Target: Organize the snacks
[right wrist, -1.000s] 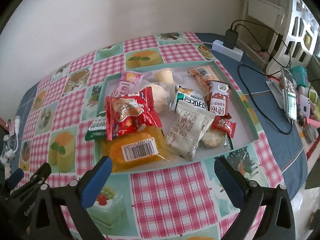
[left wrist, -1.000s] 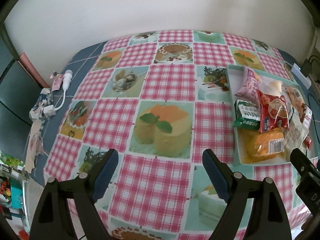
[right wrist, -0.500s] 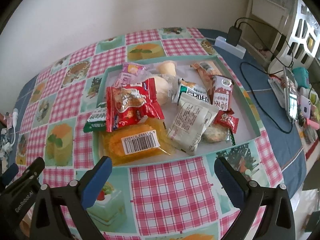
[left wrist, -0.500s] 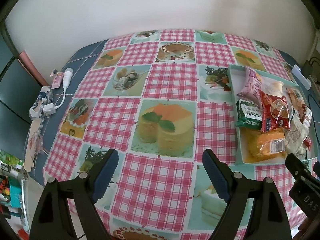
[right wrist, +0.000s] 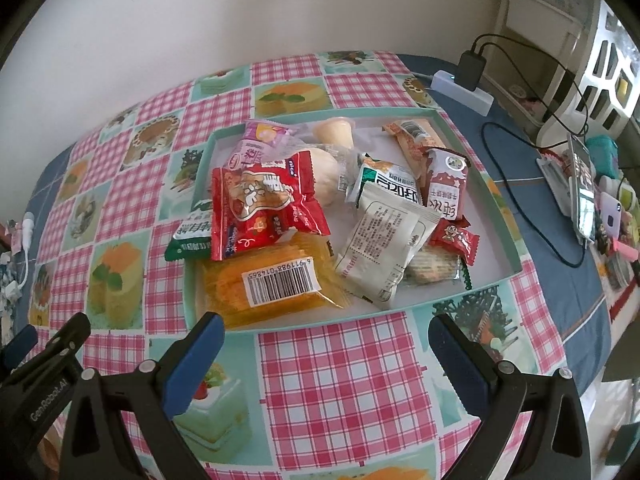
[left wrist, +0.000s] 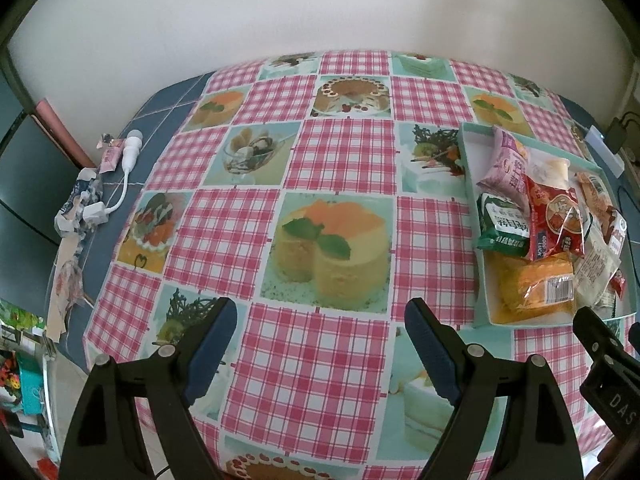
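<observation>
Jaws of both the left gripper and right gripper gape, holding nothing, above the checked-cloth counter. Mixed crinkly snack packets lie heaped inside the shallow pale-green tray. That pile fits either gathering just done or sorting-out to come, so no next grasp is settled.

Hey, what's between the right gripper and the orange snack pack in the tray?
Only bare checked tablecloth and the tray's near rim separate the right gripper from the orange pack, per the right wrist view.

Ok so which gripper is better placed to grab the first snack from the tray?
Right. The right gripper faces the tray head on, jaws open, with the orange packet just ahead. The left gripper points at bare tablecloth; the tray sits off to its side.
</observation>
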Available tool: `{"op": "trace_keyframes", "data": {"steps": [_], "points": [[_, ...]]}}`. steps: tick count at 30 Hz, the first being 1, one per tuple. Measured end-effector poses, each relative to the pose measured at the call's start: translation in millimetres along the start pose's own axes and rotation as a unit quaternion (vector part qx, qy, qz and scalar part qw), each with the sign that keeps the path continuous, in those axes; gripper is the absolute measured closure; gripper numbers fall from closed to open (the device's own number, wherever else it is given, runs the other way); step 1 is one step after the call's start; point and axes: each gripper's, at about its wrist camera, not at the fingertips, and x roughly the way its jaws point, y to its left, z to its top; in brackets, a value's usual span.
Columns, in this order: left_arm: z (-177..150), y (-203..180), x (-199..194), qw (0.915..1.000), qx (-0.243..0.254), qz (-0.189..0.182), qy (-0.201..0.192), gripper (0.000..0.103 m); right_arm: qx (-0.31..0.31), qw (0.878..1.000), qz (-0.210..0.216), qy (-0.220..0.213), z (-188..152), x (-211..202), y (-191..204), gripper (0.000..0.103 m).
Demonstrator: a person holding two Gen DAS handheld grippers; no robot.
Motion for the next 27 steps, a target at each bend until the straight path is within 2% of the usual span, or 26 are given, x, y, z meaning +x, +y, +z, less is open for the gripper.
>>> {"op": "trace_keyframes", "data": {"steps": [27], "points": [[-0.8, 2.0, 3.4, 1.0000, -0.001, 0.000, 0.004, 0.017, 0.001, 1.000, -0.001, 0.000, 0.0, 0.1, -0.2, 0.000]]}}
